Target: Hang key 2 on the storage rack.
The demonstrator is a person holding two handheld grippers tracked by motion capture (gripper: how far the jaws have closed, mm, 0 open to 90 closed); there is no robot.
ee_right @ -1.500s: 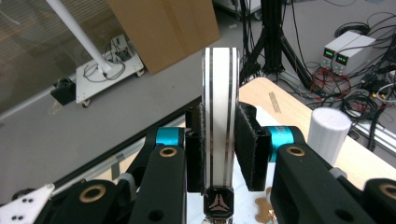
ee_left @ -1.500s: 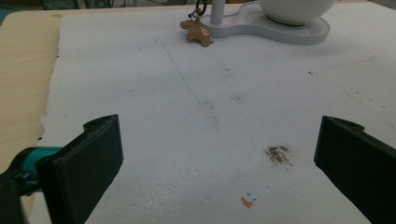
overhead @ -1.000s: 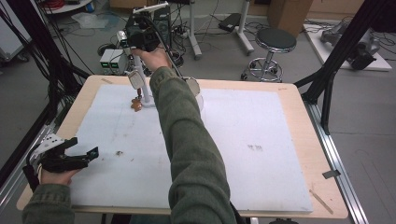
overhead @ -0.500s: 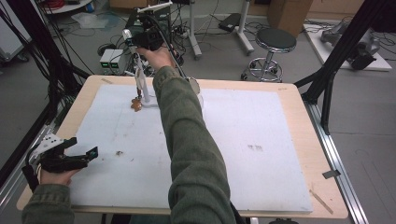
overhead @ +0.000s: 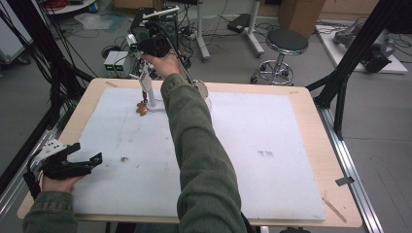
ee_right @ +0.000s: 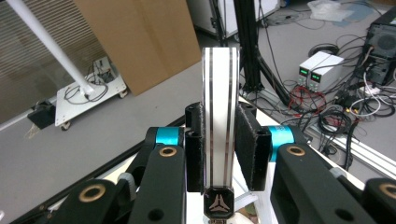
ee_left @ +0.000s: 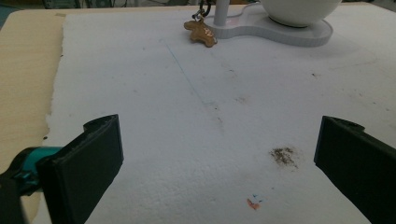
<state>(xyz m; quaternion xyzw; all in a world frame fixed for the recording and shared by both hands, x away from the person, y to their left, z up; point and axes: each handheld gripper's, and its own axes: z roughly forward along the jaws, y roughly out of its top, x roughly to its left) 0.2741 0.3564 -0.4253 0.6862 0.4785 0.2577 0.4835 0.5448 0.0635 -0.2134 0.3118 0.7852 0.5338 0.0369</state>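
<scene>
No readable text anywhere. Only a small three-pronged emblem, possibly a logo, sat on the dark tag (ee_right: 218, 204) just below the right gripper (ee_right: 219, 140), which clamped the white strap (ee_right: 219, 102).

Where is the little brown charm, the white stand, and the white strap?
brown charm (ee_left: 201, 31), left gripper view, its middle
white stand (ee_left: 275, 31), left gripper view, its flat base
white strap (ee_right: 220, 116), right gripper view, its striped face

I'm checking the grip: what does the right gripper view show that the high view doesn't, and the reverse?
Right gripper view: the pads pressed on a white striped strap, with a black emblem at its lower end. High view: the brown charm at the far side of the white mat, and the left gripper open at the near left. Both: the right gripper and the power supplies on the floor.
</scene>
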